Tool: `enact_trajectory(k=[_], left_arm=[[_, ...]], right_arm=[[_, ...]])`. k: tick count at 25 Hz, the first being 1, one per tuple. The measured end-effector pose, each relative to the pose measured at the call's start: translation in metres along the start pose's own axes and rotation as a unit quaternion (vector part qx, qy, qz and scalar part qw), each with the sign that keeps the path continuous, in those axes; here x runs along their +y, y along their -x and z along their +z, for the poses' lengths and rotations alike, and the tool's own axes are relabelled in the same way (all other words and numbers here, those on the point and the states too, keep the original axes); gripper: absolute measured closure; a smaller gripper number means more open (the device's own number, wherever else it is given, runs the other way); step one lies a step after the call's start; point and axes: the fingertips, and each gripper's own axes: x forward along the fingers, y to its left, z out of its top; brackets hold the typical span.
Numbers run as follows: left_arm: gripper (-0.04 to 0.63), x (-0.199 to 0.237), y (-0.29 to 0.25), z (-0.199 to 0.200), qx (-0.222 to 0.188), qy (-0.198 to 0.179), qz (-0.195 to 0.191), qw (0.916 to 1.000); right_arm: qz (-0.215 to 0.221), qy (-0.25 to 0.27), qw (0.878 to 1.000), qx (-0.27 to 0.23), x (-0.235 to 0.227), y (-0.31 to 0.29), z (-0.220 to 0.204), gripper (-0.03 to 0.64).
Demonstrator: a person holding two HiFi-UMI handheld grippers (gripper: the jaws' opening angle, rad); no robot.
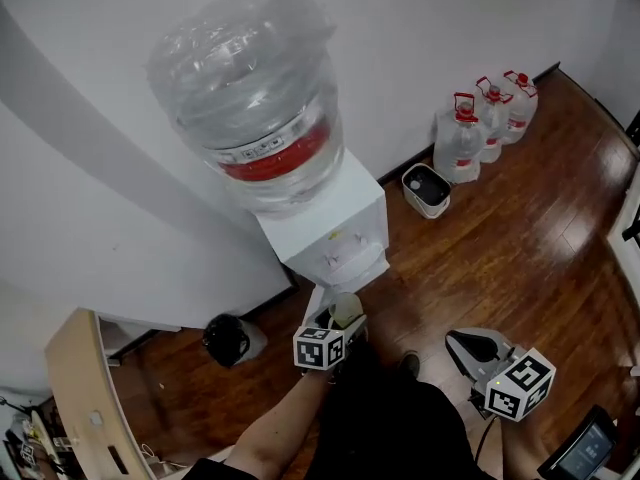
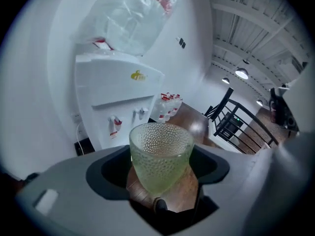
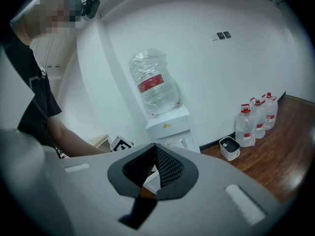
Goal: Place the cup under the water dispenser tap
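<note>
A pale green dimpled glass cup hangs upright above the wood floor, and my left gripper is shut on it with its jaws spread wide around the cup's sides. In the head view the cup and left gripper sit just in front of the white water dispenser, below its taps. The left gripper view shows a red tap and a second tap beyond the cup. My right gripper stays back at the lower right, shut with nothing in it.
A large water bottle tops the dispenser. Three water jugs and a small white bin stand by the wall on the right. A black bin and a wooden cabinet are at the left. A black railing lies farther right.
</note>
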Motion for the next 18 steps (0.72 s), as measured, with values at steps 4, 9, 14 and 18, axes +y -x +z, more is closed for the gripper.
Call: enact_trajectory(k=[4, 9, 14, 18], left_arm=[[0.227, 0.031, -0.046, -0.009, 0.014, 0.029, 0.029, 0.9990], [0.227, 0.085, -0.122, -0.026, -0.007, 0.080, 0.065, 0.9947], [0.227, 0.129, -0.181, -0.062, 0.000, 0.088, 0.088, 0.9922], [0.227, 0.161, -0.202, -0.064, -0.035, 0.071, 0.130, 0.9884]], right_arm=[[-0.005, 0.000, 1.000, 0.030, -0.020, -0.010, -0.006, 0.615], [-0.021, -0.013, 0.997, 0.076, -0.067, -0.047, -0.030, 0.615], [-0.035, -0.018, 0.994, 0.104, -0.086, -0.074, -0.062, 0.615], [-0.038, -0.027, 0.990, 0.134, -0.098, -0.097, -0.091, 0.615]])
